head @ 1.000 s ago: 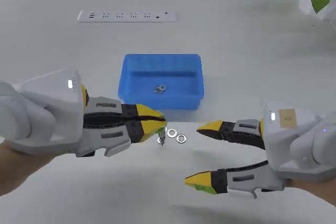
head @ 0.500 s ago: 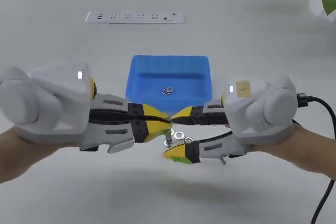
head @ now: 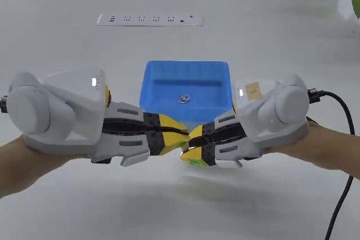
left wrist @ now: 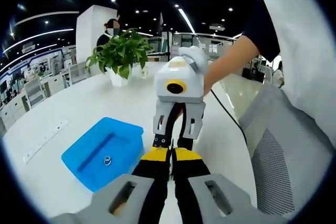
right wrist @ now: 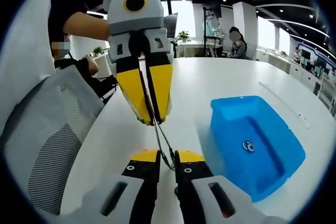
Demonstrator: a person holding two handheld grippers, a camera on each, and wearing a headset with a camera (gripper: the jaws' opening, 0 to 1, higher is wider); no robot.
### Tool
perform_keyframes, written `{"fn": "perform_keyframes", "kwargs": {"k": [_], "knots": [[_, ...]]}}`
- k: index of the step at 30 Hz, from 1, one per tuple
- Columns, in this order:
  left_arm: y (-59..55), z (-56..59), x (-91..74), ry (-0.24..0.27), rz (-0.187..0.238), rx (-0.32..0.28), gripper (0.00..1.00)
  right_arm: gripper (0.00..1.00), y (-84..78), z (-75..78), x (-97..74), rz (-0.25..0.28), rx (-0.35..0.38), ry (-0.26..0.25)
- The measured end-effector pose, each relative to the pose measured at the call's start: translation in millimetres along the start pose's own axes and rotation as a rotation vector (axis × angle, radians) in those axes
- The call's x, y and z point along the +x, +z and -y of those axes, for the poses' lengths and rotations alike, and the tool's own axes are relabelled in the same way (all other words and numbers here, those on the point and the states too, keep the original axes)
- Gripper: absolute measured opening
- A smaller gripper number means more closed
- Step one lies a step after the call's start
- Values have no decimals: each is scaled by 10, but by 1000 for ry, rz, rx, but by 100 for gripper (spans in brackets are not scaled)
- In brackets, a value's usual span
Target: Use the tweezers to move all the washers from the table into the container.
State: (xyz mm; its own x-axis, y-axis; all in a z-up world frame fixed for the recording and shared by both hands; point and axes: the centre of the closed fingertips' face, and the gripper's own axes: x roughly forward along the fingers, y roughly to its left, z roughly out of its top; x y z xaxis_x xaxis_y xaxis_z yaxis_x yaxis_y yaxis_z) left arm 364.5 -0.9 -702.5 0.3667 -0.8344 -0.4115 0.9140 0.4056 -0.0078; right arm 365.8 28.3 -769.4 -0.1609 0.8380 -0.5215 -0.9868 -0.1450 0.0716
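Right now your left gripper [right wrist: 152, 120] clamps the tweezers [right wrist: 161, 142] and your right gripper [right wrist: 167, 157] pinches their legs, near the container [head: 152, 82] holding one washer [head: 183, 99]. They look thin, springy, slippery: squeeze mid-leg, gently.

Blue container [head: 160, 85], white table [head: 270, 37]

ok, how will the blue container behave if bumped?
The blue container looks like thin plastic holding a washer, so probably light and apt to slide on the smooth table. Low and wide, it seems unlikely to tip.
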Motion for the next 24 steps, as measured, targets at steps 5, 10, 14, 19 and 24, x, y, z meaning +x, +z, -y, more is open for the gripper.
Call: {"fn": "perform_keyframes", "kwargs": {"k": [5, 10, 14, 19, 24], "knots": [[-3, -13, 11, 1, -7, 5, 5, 11, 0, -4, 1, -15, -33, 5], [-6, -30, 9, 9, -4, -15, 5, 10, -4, 4, 2, -17, -39, 2], [-13, -56, 3, 22, -11, -19, 6, 10, 0, 9, 5, -12, -41, -2], [-44, -56, 3, 18, -30, -25, 10, 10, 5, -15, 4, -6, -38, 6], [-33, -46, 14, 23, -33, -18, 12, 9, -6, -28, -19, -6, -36, 9]]}}
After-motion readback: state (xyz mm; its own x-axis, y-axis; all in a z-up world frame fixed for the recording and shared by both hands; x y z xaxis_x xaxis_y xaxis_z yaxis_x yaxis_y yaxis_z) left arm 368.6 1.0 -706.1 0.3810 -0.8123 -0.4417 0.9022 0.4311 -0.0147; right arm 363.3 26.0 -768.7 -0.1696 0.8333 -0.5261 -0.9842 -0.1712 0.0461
